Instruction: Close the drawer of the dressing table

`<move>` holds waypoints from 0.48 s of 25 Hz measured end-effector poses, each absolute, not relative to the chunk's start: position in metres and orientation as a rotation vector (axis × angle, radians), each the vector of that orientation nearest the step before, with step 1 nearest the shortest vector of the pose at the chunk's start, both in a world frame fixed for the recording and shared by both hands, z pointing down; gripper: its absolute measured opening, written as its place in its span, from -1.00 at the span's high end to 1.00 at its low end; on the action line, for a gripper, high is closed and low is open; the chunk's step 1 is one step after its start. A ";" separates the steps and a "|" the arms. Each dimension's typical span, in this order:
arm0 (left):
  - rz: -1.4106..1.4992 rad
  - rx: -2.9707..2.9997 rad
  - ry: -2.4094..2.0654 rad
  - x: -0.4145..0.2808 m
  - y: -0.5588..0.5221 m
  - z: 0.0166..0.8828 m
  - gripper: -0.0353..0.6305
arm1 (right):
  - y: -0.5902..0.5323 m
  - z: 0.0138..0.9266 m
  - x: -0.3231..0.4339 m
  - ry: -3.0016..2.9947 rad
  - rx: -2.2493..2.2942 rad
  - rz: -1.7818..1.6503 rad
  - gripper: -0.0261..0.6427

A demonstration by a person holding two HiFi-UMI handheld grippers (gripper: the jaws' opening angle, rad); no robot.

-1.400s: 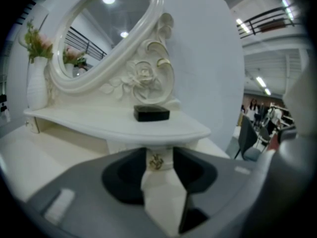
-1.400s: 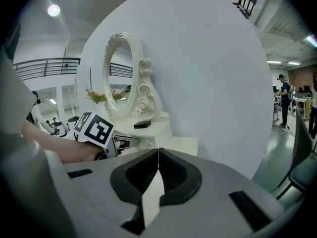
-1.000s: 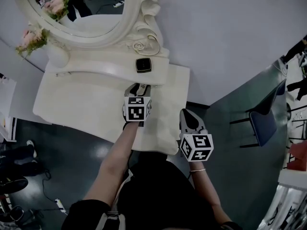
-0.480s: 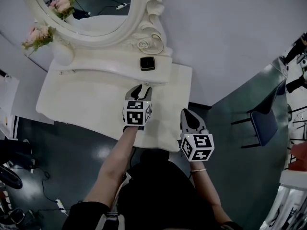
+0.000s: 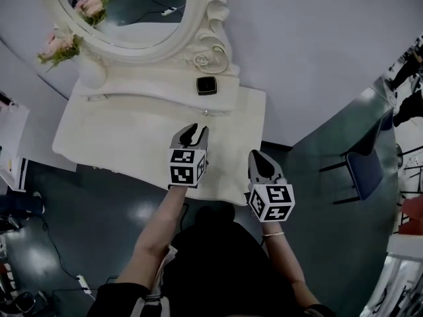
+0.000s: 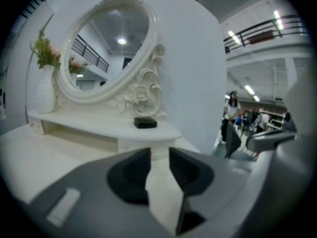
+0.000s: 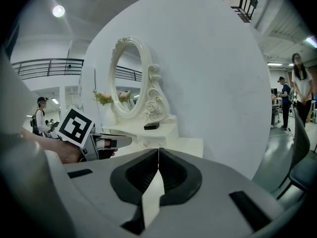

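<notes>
While the table [image 5: 112, 144] fills the head view from nine to twelve o'clock, flowers [image 5: 61, 45] stand at its left end. The mirror [image 5: 125, 12] rises at two o'clock of them. A black box [image 5: 207, 85] lies on the raised shelf below the mirror's right scroll. The drawer [image 5: 210, 109] sits just under the box, at its six o'clock, with its front looking flush with the shelf face.

The left gripper [image 5: 197, 129] hangs over the tabletop at six o'clock of the drawer, apart from it. Its jaws have just been closing, yet a gap shows between them and nothing stands in it.

The right gripper [image 5: 256, 154] is at four o'clock of the left one, past the table's right edge, with its jaws together and empty. A chair [image 5: 363, 170] stands on the floor at three o'clock.
</notes>
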State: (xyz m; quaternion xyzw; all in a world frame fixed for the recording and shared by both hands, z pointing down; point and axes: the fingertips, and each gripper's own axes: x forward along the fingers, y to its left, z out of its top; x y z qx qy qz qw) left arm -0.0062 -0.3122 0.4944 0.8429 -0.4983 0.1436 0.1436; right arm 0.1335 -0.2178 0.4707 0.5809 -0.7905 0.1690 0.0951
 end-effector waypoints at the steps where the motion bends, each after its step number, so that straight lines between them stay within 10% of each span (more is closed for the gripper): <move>1: 0.406 2.436 -1.433 -0.006 -0.309 0.492 0.54 | -0.217 0.470 0.133 -2.344 1.723 0.500 0.91; 12: 0.375 2.483 -1.421 -0.010 -0.275 0.474 0.65 | -0.209 0.465 0.130 -2.357 1.717 0.483 0.91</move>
